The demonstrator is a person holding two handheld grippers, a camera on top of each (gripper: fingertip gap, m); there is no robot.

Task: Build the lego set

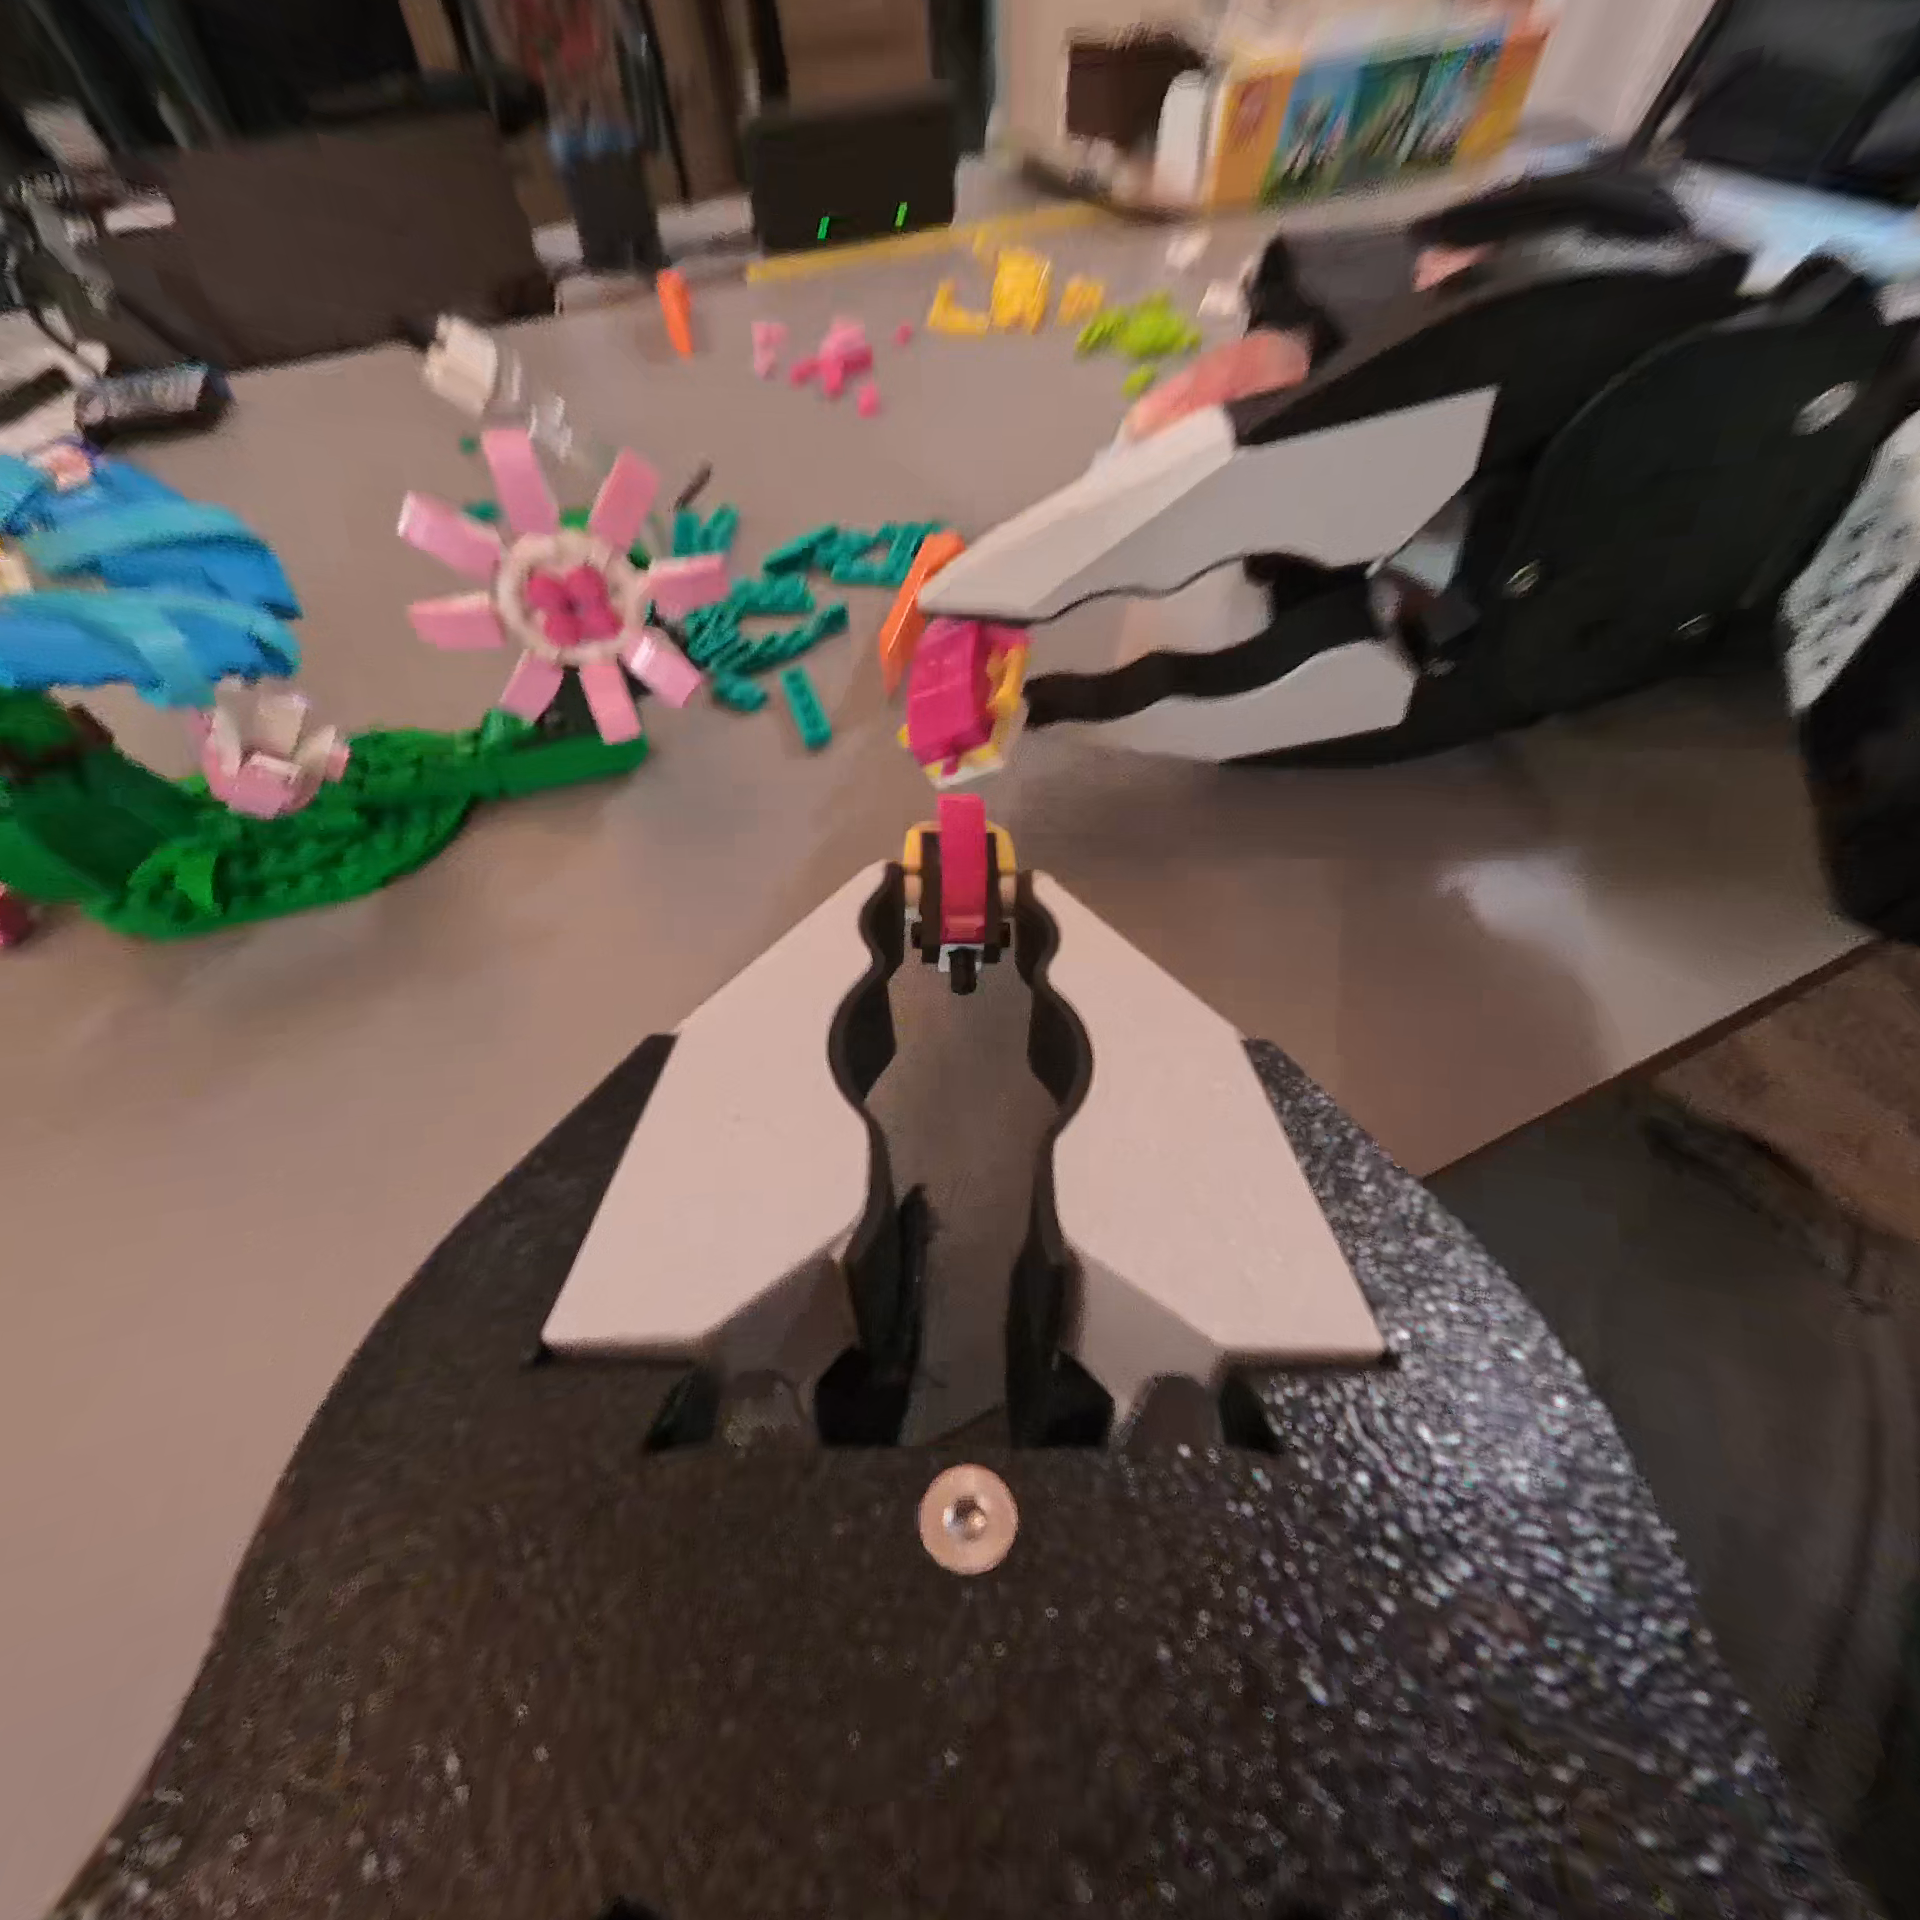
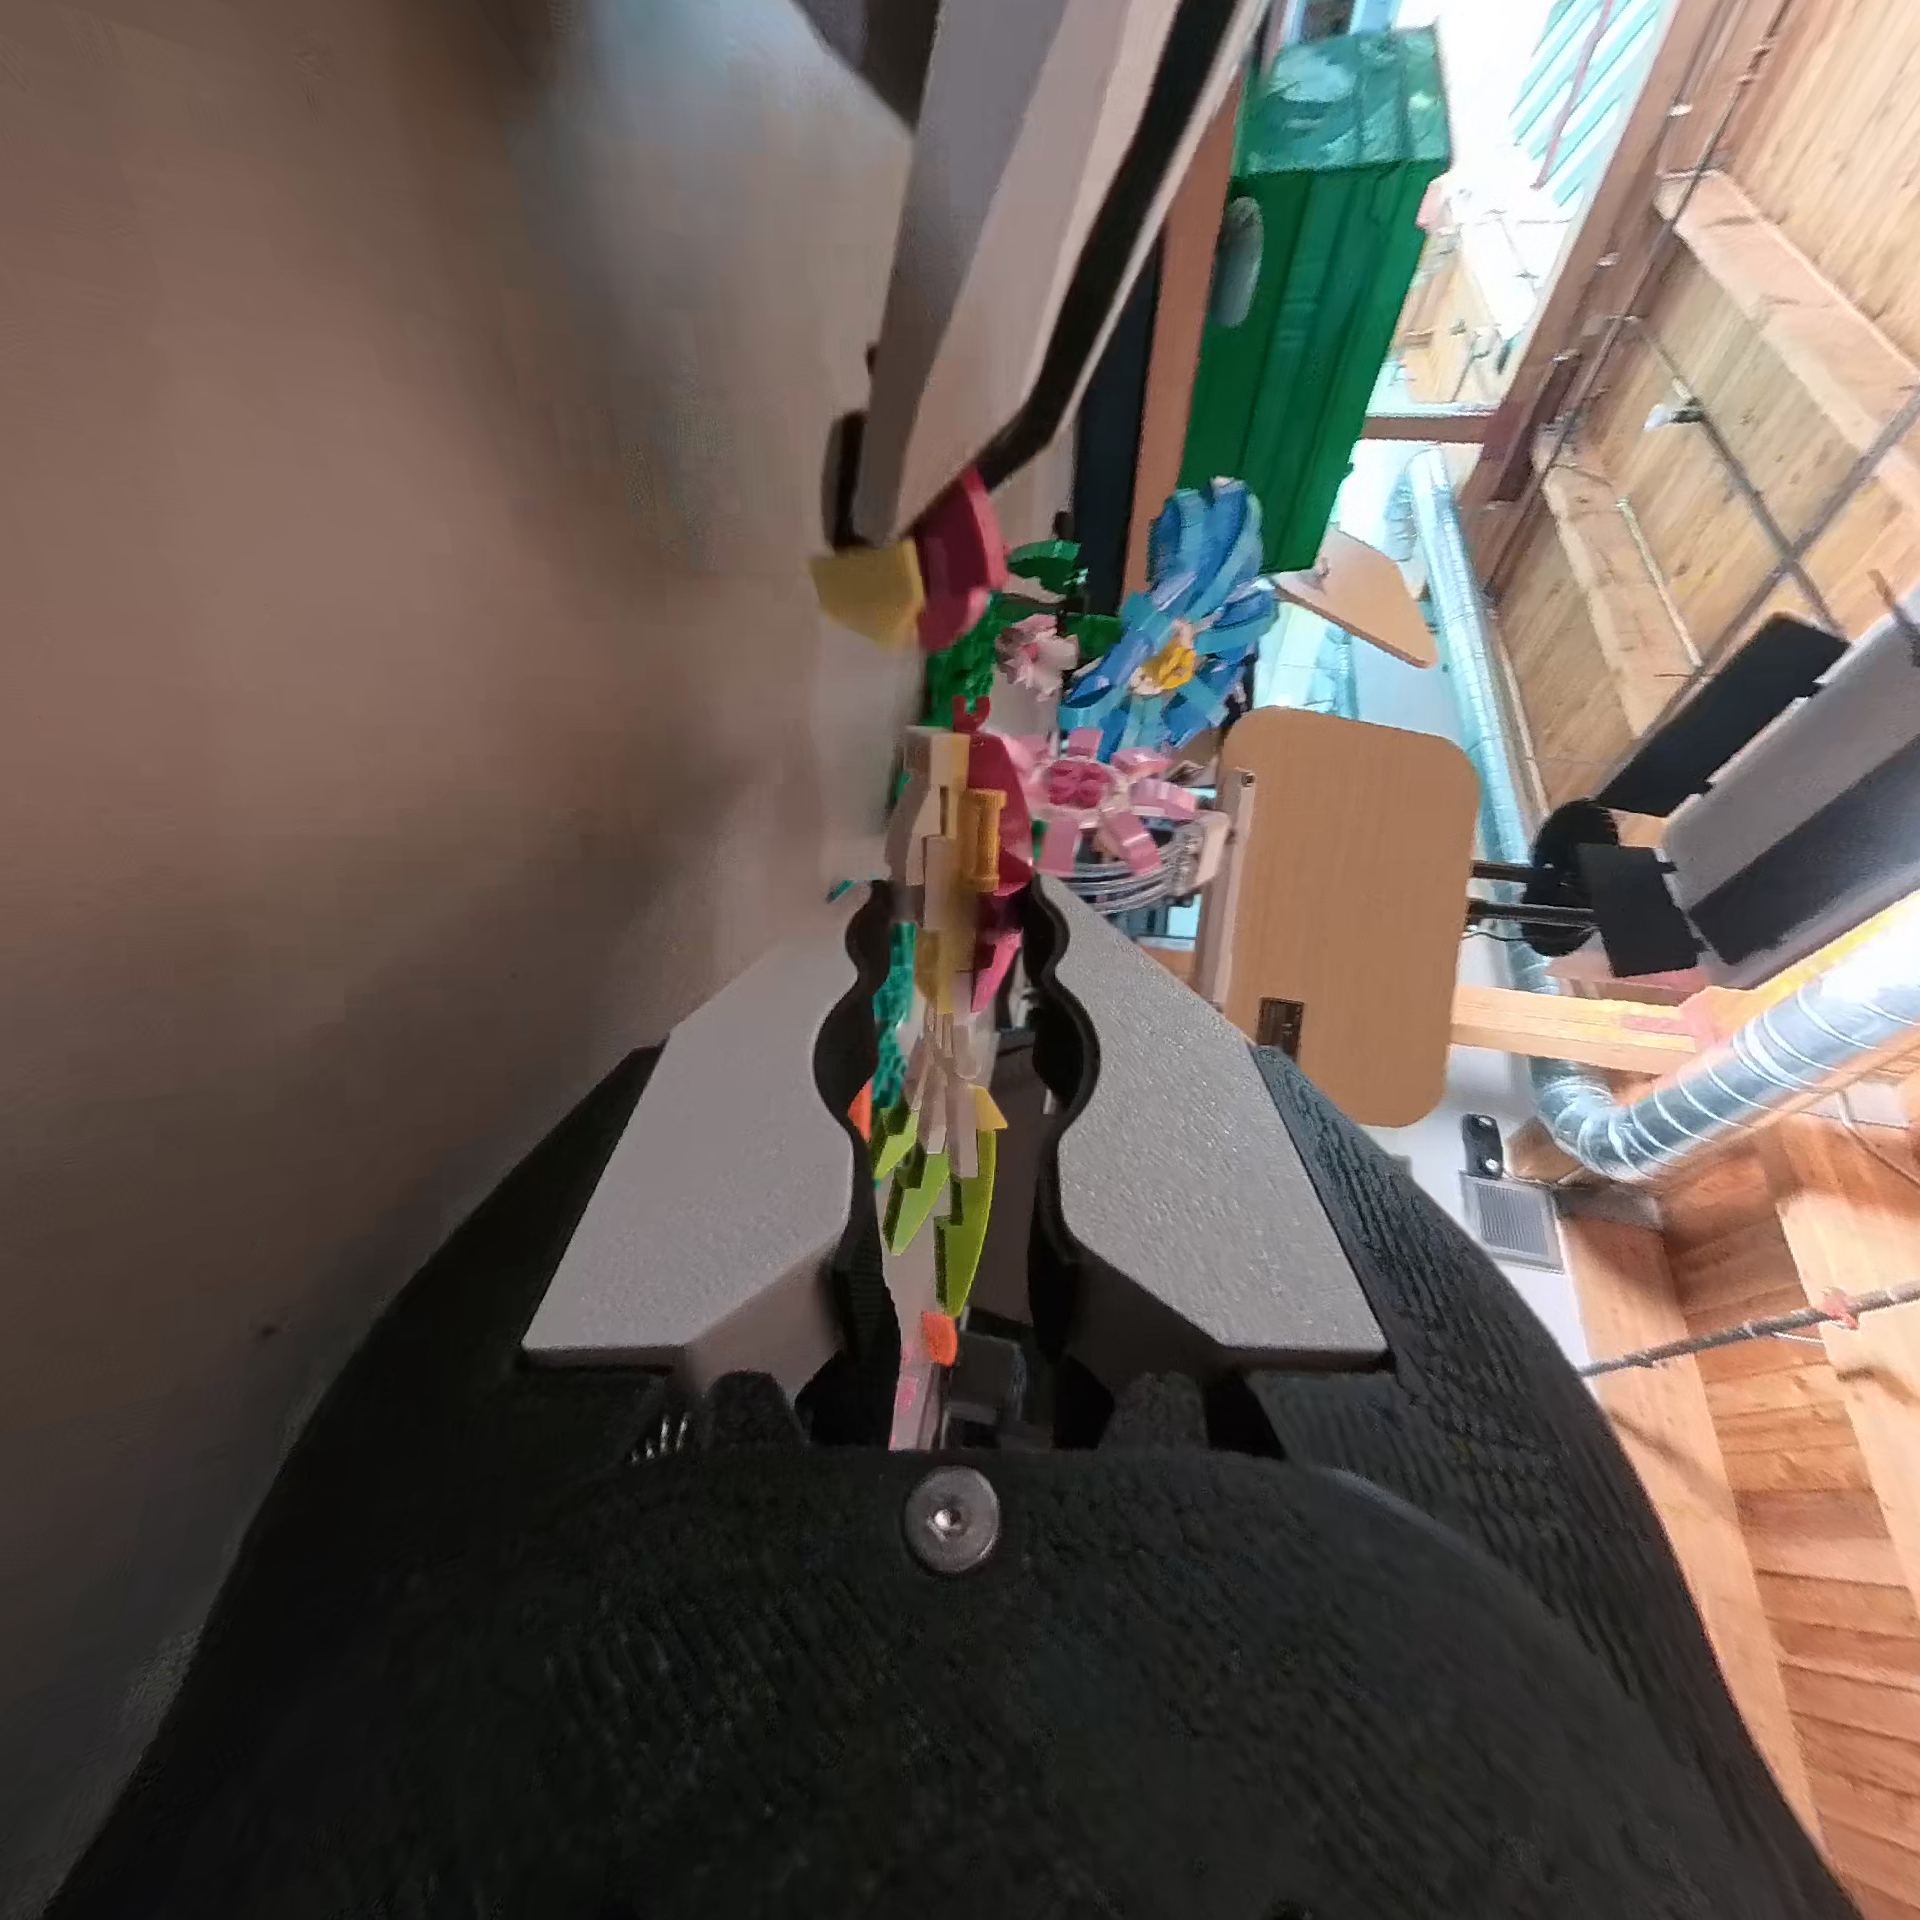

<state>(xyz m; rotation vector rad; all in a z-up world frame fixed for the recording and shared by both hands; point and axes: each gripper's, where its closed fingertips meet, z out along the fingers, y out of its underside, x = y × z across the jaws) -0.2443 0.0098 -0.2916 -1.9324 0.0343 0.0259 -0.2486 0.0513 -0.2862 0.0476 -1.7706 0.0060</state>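
Left wrist view shows the left gripper (image 1: 961, 883) pointing forward over the grey table (image 1: 312, 1143). Its two fingers are pinched close on a small pink and yellow piece (image 1: 961, 868) right at the tips. The right gripper (image 1: 971, 675) comes in from the right, turned on its side. It squeezes a bigger pink and yellow flower part (image 1: 961, 696) that hangs just above the small piece, very near but not touching.

Behind them on the table stands a pink flower (image 1: 566, 597) on a green base (image 1: 312, 800), with blue petals (image 1: 145, 613) at the far left. Teal bricks (image 1: 779, 613) lie in a heap just behind the flower part. Pink bricks (image 1: 831, 364), yellow bricks (image 1: 1008, 296) and lime bricks (image 1: 1143, 332) sit farther back, near a bright box (image 1: 1371, 104).

Right wrist view is tipped sideways. The flower part (image 2: 961, 831) sits between the right gripper's tips, and the small piece (image 2: 904, 582) pokes out of the left gripper (image 2: 883, 561) above it.
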